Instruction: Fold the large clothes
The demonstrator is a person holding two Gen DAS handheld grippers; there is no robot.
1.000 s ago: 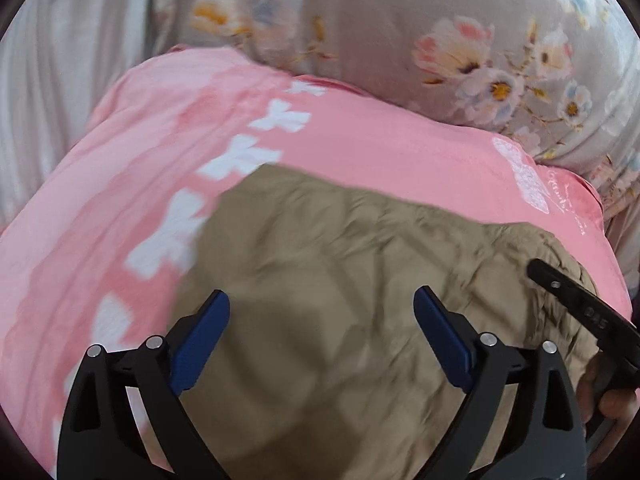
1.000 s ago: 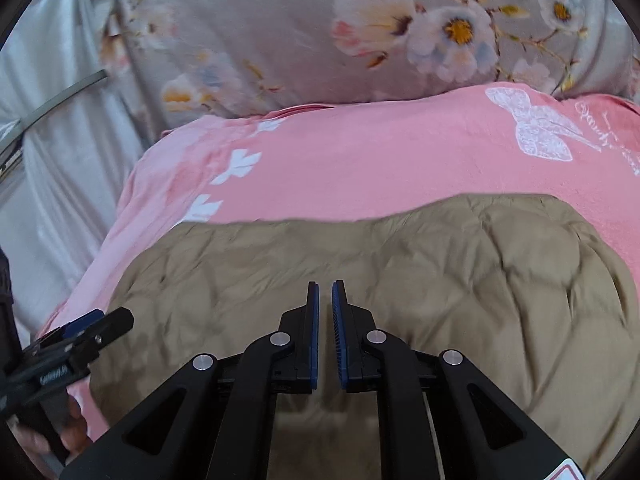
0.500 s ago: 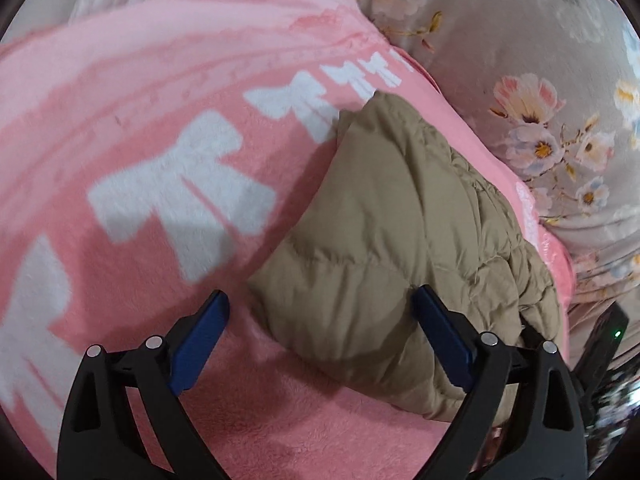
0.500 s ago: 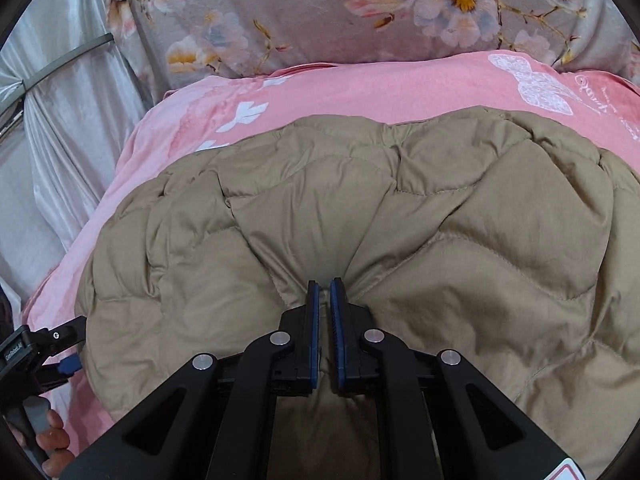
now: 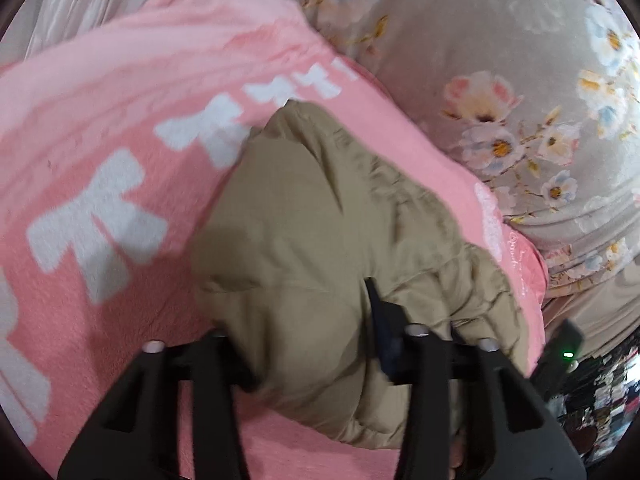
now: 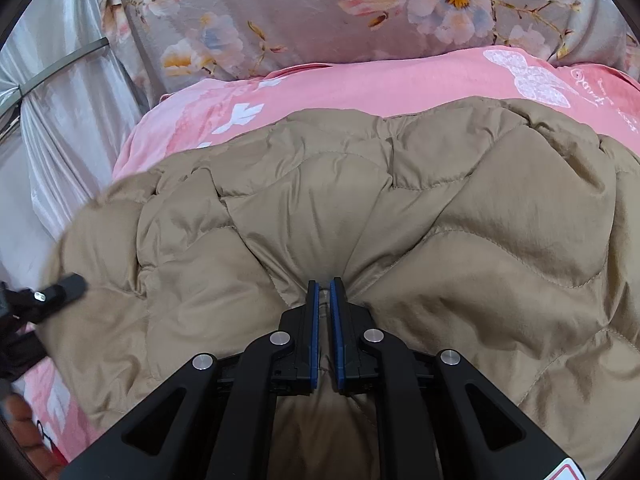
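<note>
A puffy tan quilted jacket (image 5: 320, 220) lies on a pink blanket (image 5: 100, 120) with white bow prints. My left gripper (image 5: 300, 332) is at the jacket's near corner, its jaws closing, with a thick fold of jacket bunched between them; the left finger is partly buried in the fabric. In the right wrist view the jacket (image 6: 480, 220) fills the middle, and my right gripper (image 6: 324, 288) is shut on a pinch of its fabric, creases fanning out from the tips. The left gripper (image 6: 60, 292) shows at the jacket's left edge.
Grey floral bedding (image 6: 320, 8) rises behind the pink blanket (image 6: 360, 84). A silvery curtain (image 6: 60, 100) hangs at the left. A person's hand (image 6: 24, 432) shows at the lower left. Dark clutter (image 5: 600, 392) lies beyond the bed's right edge.
The left gripper's jaws went from wide apart to squeezed around the jacket's corner, and it slid in over the fabric. The right gripper sank onto the jacket earlier, then held still, shut.
</note>
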